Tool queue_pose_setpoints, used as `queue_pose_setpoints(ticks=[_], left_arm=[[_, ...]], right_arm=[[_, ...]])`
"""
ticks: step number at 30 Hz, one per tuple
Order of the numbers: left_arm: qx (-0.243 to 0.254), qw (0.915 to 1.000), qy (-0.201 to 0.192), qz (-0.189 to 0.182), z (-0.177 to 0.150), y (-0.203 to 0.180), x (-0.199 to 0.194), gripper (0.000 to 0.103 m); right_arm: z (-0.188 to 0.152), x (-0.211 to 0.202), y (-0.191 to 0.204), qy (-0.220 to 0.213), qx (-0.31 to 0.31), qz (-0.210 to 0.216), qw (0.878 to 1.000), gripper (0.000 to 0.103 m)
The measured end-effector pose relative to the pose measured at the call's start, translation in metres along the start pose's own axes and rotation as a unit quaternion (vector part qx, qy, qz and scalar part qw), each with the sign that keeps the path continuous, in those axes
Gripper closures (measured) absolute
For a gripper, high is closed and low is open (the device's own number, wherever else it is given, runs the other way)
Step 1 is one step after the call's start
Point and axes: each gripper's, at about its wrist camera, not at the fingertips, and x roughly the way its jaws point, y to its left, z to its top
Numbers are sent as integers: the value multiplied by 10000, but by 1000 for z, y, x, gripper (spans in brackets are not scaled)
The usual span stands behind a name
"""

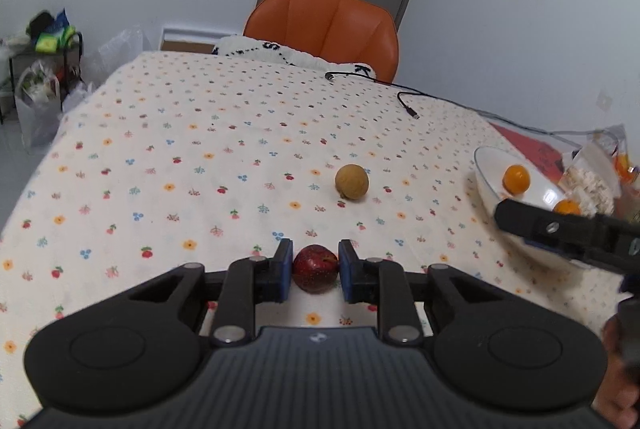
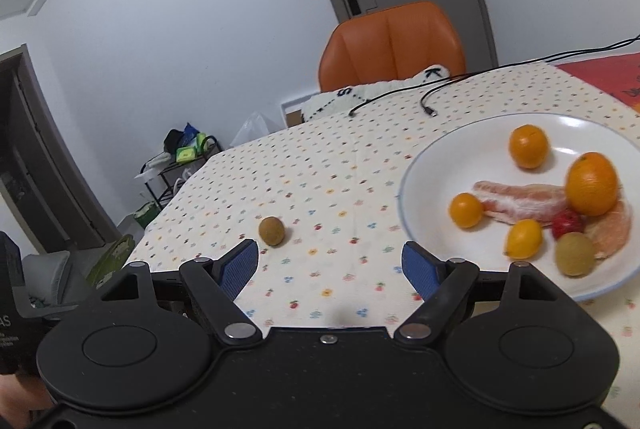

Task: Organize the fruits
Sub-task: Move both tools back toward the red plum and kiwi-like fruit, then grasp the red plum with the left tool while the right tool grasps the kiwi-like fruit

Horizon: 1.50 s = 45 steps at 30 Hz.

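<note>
While the left gripper (image 1: 314,271) has its blue pads closed against both sides of a small dark-red fruit (image 1: 315,268), plum-like with a glossy, slightly mottled skin, it sits low over the floral tablecloth (image 1: 192,165), most likely so the fruit can be lifted and carried to the white plate (image 2: 440,157) at the right. Just beyond it a dull tan-brown round fruit (image 1: 351,182), possibly a longan, lies loose on the cloth, apart from both tools. Near the plate's edge the right gripper (image 2: 332,265) is spread wide and holds nothing, perhaps waiting its turn. Already on the plate are small oranges (image 2: 528,146), pomelo segments (image 2: 520,203), a strawberry (image 2: 567,223) and a greenish-brown fruit (image 2: 575,254).
</note>
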Motion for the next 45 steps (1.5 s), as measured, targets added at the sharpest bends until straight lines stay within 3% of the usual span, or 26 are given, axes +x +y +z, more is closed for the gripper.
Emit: queue_pose_setpoints(ticks=[11, 16, 25, 34, 37, 40, 45], left_arm=[[-438, 9985, -288, 172, 7, 34, -4, 81], [-790, 9962, -351, -46, 7, 47, -2, 81], [-1270, 9892, -632, -368, 4, 65, -12, 81], [-1426, 9852, -866, -399, 5, 72, -19, 81], [-1494, 9840, -891, -375, 5, 76, -19, 81], [-1506, 9840, -896, -334, 6, 76, -19, 81], [-1447, 9856, -840, -257, 8, 73, -16, 81]], right_arm=[[3, 26, 31, 237, -378, 248, 9987, 24], [7, 39, 45, 360, -568, 149, 9976, 25], [11, 70, 73, 580, -973, -128, 9935, 39], [13, 91, 79, 694, -1116, -435, 9904, 47], [13, 98, 79, 755, -1160, -458, 9893, 54], [12, 104, 77, 827, -1132, -437, 9892, 82], [9, 95, 74, 760, -1069, -292, 9909, 83]])
